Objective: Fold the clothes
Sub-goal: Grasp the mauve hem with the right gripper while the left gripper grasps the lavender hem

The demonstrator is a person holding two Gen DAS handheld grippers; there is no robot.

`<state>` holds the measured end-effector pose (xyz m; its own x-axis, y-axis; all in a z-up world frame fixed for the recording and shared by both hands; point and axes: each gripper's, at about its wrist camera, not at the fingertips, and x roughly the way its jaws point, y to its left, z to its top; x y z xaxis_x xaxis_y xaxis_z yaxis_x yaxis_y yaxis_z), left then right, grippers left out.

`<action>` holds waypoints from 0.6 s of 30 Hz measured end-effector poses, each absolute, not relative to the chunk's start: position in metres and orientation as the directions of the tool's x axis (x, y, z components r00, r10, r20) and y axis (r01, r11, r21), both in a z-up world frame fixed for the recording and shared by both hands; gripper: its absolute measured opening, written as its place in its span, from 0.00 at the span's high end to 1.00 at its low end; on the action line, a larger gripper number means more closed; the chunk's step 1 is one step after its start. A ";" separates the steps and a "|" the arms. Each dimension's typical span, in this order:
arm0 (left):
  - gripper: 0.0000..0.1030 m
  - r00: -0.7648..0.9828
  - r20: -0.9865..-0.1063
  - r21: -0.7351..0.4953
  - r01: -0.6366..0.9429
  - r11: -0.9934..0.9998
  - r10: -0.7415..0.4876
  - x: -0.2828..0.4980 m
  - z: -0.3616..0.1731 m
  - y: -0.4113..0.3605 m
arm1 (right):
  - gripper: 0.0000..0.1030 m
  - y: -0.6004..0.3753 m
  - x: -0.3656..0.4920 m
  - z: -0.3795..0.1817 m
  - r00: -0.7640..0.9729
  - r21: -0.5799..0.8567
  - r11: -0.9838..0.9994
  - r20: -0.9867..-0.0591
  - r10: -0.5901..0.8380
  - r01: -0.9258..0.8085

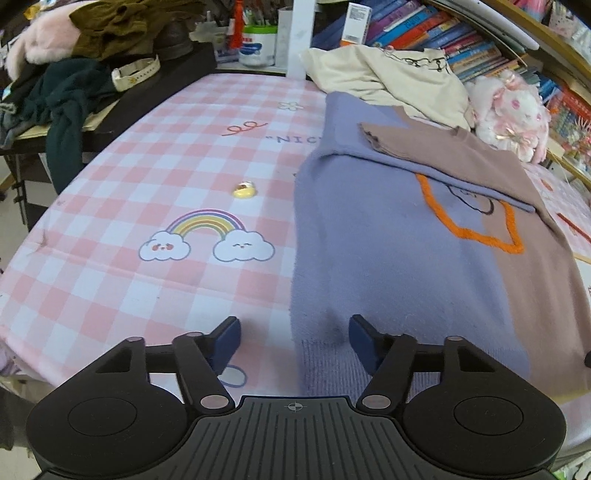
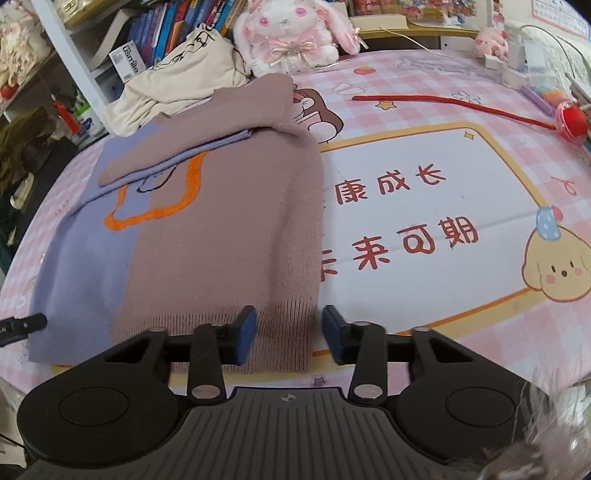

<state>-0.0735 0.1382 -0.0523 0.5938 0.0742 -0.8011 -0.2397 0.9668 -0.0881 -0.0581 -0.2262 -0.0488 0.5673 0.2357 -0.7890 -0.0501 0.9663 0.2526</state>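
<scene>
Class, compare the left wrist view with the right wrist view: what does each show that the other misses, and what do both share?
Only the left wrist view shows the rainbow print, a small yellow item and dark clothes piled at the side. Only the right wrist view shows the red cord and puppy print. Both share the purple-and-mauve sweater, cream garment, plush rabbit, and an open claw at the sweater's hem: left claw, right claw.

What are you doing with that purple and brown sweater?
Someone is folding it, using a gripper tool in each hand. The sweater lies flat on the pink checked tablecloth, with both sleeves already folded across its chest. The left gripper is open at the purple corner of the ribbed bottom hem, and the right gripper is open at the brown corner. Neither has grabbed the hem yet. A cream shirt lies crumpled behind it.
</scene>
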 end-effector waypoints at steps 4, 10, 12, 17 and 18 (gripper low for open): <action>0.55 0.596 -0.798 -0.073 -0.241 0.968 0.089 -0.073 -0.052 0.137 | 0.86 -0.226 -0.056 -0.050 0.564 0.245 0.968 -0.793 0.231 -0.052; 0.95 0.657 -0.752 -0.070 -0.159 0.985 0.052 -0.073 -0.036 0.121 | 0.91 -0.221 -0.057 -0.039 0.592 0.281 0.954 -0.754 0.285 -0.102; 0.95 0.687 -0.726 -0.064 -0.111 0.992 0.030 -0.074 -0.028 0.114 | 0.91 -0.224 -0.064 -0.025 0.648 0.349 0.924 -0.671 0.361 -0.153; 0.91 0.657 -0.754 -0.079 -0.111 0.991 0.013 -0.069 -0.031 0.118 | 0.90 -0.226 -0.056 -0.030 0.610 0.368 0.923 -0.708 0.356 -0.112; 0.90 0.645 -0.764 -0.090 -0.125 0.988 0.012 -0.068 -0.033 0.121 | 0.90 -0.227 -0.055 -0.034 0.596 0.370 0.925 -0.723 0.348 -0.091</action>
